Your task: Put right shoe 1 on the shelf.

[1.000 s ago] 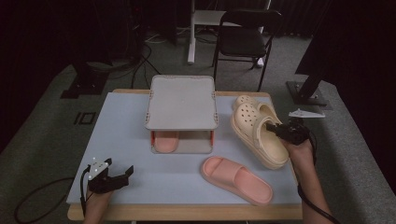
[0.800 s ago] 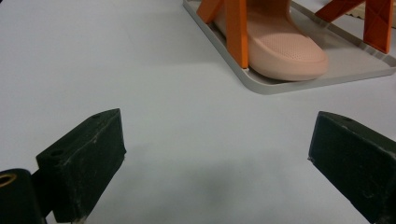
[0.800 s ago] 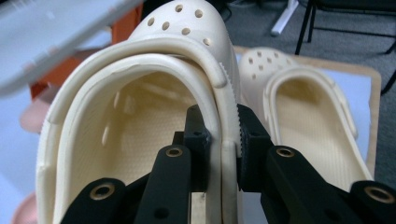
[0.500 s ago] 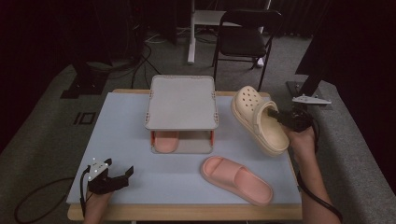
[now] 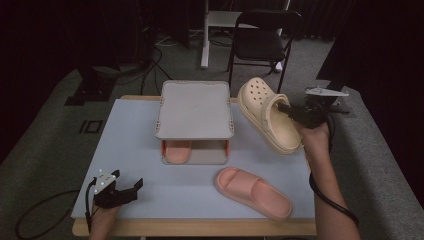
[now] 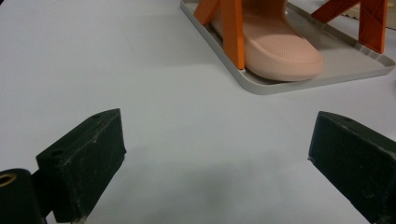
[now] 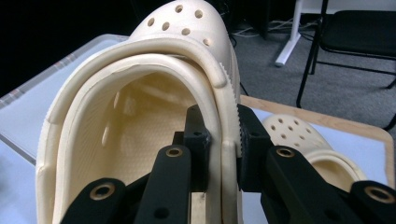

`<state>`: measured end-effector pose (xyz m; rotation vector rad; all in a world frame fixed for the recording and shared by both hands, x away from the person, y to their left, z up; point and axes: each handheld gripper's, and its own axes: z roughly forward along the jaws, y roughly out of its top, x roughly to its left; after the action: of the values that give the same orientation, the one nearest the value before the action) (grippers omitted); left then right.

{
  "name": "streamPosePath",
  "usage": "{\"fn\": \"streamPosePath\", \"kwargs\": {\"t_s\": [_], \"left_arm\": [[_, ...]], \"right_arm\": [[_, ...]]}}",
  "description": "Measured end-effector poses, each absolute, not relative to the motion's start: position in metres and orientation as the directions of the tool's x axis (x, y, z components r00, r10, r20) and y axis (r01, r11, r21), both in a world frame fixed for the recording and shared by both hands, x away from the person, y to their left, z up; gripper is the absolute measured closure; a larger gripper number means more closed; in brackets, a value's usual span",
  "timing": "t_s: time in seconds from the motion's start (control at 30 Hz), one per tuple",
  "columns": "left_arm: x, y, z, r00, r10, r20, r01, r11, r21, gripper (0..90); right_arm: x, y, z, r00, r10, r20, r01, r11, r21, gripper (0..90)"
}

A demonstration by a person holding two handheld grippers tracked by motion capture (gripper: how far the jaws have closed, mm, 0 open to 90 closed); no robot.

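Near the left front corner, my left gripper [image 5: 131, 188] rests wide open, holding nothing. Farther right stands the grey two-level plastic shoe rack [image 5: 194, 109]. My right gripper [image 5: 289, 111] pinches the cream foam clog [image 5: 267, 120], lifted and tilted. It could slip, I think. Open table [image 5: 130, 140] lies left.

Cream clog [image 5: 265, 117] — pink slide [image 5: 254, 192] — orange-legged grey rack [image 5: 195, 111]

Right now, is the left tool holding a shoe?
No, the left tool is open over the bare white table, with nothing between its jaws; the pink slipper lies farther off.
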<state>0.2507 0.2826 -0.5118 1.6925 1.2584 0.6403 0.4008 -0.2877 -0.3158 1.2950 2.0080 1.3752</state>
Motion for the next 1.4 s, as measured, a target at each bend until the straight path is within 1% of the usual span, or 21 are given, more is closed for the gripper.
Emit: {"fn": "streamPosePath", "kwargs": {"t_s": [0.03,0.43,0.97,1.4], "left_arm": [[0.250,0.283,-0.512,0.351,0.931,-0.101,0.465,-0.080,0.882,3.5],[0.250,0.280,-0.512,0.366,0.926,-0.090,0.463,-0.097,0.881,3.5],[0.248,0.283,-0.511,0.368,0.925,-0.088,0.455,-0.097,0.885,3.5],[0.245,0.282,-0.510,0.377,0.922,-0.090,0.448,-0.097,0.889,3.5]], "right_arm": [[0.402,-0.279,-0.313,-0.506,0.843,0.182,0.471,0.093,0.877,77.5],[0.414,-0.243,-0.306,-0.529,0.824,0.204,0.474,0.088,0.876,77.4],[0.430,-0.177,-0.300,-0.576,0.796,0.189,0.471,0.134,0.872,77.4],[0.446,-0.127,-0.301,-0.598,0.777,0.197,0.471,0.141,0.871,77.3]]}}
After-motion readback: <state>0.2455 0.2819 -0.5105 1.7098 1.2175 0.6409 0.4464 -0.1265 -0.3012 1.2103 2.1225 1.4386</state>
